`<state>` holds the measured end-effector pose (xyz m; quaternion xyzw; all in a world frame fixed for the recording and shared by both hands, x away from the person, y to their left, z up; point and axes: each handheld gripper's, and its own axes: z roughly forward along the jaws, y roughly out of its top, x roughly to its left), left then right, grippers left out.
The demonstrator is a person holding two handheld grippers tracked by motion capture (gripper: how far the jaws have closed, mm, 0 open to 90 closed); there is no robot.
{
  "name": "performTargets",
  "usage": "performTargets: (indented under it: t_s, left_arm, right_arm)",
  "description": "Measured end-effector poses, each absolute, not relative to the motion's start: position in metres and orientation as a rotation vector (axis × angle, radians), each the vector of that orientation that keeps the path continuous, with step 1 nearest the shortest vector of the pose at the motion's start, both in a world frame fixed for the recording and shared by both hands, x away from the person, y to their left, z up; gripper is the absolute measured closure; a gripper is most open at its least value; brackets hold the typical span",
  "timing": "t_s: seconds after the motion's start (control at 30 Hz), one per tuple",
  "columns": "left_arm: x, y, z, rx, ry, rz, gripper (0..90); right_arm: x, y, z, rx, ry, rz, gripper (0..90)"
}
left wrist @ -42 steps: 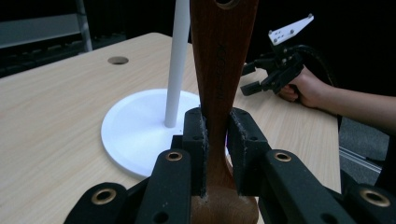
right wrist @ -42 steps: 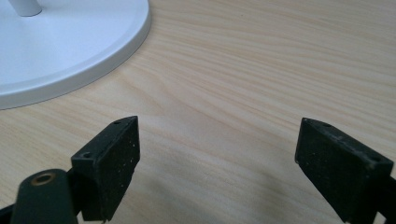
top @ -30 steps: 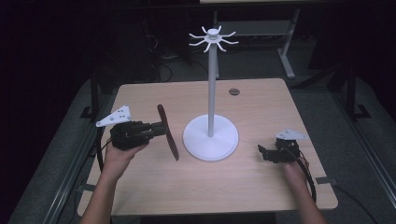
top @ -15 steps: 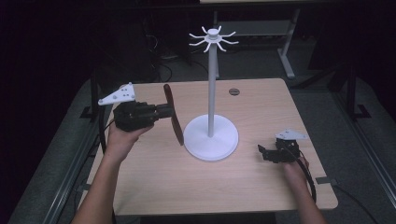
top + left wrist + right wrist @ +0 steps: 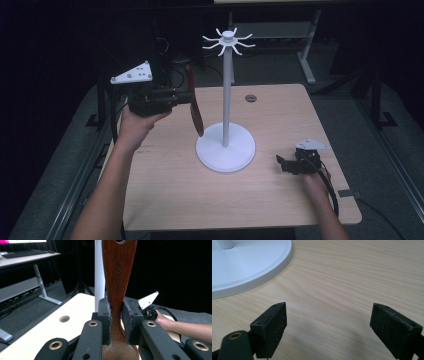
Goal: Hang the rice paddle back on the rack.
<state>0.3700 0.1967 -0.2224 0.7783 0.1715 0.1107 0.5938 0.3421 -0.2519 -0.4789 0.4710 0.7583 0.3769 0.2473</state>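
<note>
A brown wooden utensil [image 5: 195, 109] with a hole in its handle end hangs in the air left of the white stand's pole [image 5: 226, 100]. My left gripper [image 5: 186, 98] is shut on it; in the left gripper view both pads clamp the narrow neck of the utensil [image 5: 117, 277] at the left gripper [image 5: 116, 315], with the pole [image 5: 99, 272] just behind. The stand has a ring of hooks [image 5: 228, 41] on top and a round base [image 5: 225, 149]. At the right, my right gripper [image 5: 284, 164] rests low on the table, open [image 5: 328, 327], holding nothing.
The stand's base rim [image 5: 249, 272] lies close to the left of the right gripper. The wooden table [image 5: 240, 200] has a cable hole [image 5: 250, 98] at the back. Dark floor and desk legs surround the table.
The left gripper has lifted the utensil off the table and carried it higher beside the pole. The right gripper has stayed where it was.
</note>
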Motion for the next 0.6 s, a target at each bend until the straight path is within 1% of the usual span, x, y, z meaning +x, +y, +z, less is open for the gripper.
performTargets:
  t_s: [0.33, 0.6]
  left_arm:
    - [0.387, 0.186, -0.198, 1.800, 0.379, 0.263, 77.5]
    - [0.397, 0.176, -0.191, 1.814, 0.378, 0.266, 77.5]
  right_arm:
    - [0.342, -0.252, -0.479, 1.283, 2.069, 1.029, 13.4]
    - [0.342, -0.252, -0.479, 1.285, 2.069, 1.030, 13.4]
